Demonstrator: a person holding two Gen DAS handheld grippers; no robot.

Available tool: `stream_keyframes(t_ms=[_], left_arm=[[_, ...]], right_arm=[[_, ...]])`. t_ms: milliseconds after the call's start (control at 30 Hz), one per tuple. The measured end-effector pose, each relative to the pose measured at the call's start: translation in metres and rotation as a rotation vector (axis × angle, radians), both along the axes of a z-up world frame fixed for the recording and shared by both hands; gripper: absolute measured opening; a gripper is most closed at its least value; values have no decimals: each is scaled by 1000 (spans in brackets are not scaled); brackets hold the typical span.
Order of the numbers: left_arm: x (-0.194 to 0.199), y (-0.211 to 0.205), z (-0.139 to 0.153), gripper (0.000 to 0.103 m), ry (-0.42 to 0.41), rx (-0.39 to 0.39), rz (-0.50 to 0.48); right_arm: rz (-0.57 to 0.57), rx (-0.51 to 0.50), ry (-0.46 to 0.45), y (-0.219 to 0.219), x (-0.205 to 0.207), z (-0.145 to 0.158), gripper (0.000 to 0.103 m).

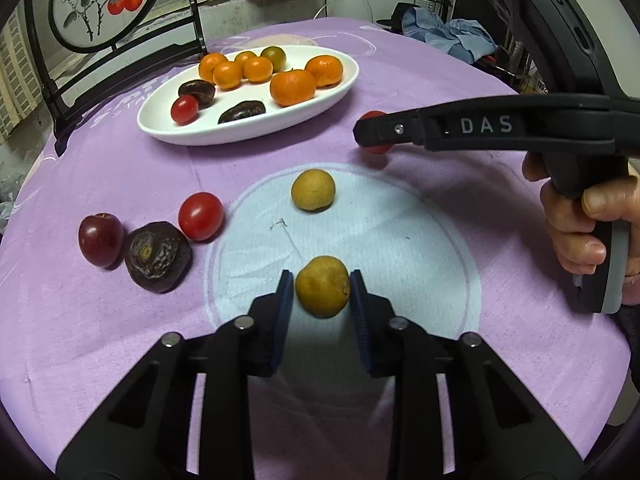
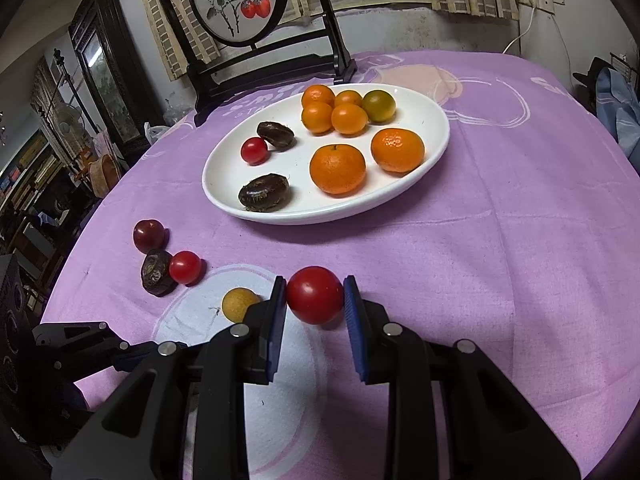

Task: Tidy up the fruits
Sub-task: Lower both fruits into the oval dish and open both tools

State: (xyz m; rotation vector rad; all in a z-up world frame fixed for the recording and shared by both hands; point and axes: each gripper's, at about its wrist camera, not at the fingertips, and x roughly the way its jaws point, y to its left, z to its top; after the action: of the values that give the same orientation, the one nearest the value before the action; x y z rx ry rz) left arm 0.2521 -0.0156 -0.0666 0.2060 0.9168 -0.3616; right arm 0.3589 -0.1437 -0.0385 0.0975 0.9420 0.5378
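On the white plate sit oranges (plus two dark fruits).

We see the plate toward the back of the table, in front of the standing screen. In the plate, the small citrus fruits lie at the back, two mandarins in front of them, and a tomato with two chestnuts on the left. Nearer to us, on the left of the cloth, a plum, a passion fruit and a tomato lie together. Right of them two longans lie one behind the other.
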Motion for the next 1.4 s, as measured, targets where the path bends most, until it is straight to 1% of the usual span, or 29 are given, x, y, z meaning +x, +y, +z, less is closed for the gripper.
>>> stream_keyframes(t_ms=[200,333,400,500,533,567,667,733,867,933,967,1000,1067,1100,1133,1167,1233,1300,1400], left_arm=[[2,3,0,27,-1,-8,13],[2,9,5,27,-13,-28,41],[2,12,12,27,-37,-44,56],[7,20,29,27,-116,-67,113],[12,22,33,27,-131,-70,131],[19,24,38,27,-148,-70,154],[50,30,54,26,-185,-101,213],[74,31,61,26,-206,-100,253],[124,35,63,26,-183,-118,323],[140,36,58,26,-163,-119,348],[144,37,57,26,-153,-121,355],[149,39,55,27,-142,-122,366],[152,41,53,51,-132,-125,386],[150,43,56,72,-144,-128,402],[148,45,59,77,-159,-132,412],[144,48,64,78,-173,-141,416],[137,52,72,93,-182,-157,427],[122,63,79,96,-207,-178,448],[104,76,84,98,-225,-170,456]], right_arm=[[11,10,-10,2,-3,3,29],[31,38,-62,4,-8,13,29],[33,54,-117,6,-10,20,29],[4,81,-172,9,-1,27,29],[-7,87,-183,10,3,29,29],[-27,98,-196,9,10,31,29],[-85,115,-215,8,35,32,29],[-103,113,-216,9,49,29,29],[-126,111,-191,11,80,19,29],[-125,108,-188,13,86,16,30],[-122,104,-183,14,89,15,33],[-118,103,-175,14,89,14,33],[-109,115,-171,12,85,18,34],[-109,124,-180,12,82,21,35],[-106,128,-185,11,79,24,39],[-97,129,-188,11,74,27,45],[-79,125,-195,14,61,32,50],[-44,117,-184,20,49,34,51],[27,104,-159,32,27,33,52]])
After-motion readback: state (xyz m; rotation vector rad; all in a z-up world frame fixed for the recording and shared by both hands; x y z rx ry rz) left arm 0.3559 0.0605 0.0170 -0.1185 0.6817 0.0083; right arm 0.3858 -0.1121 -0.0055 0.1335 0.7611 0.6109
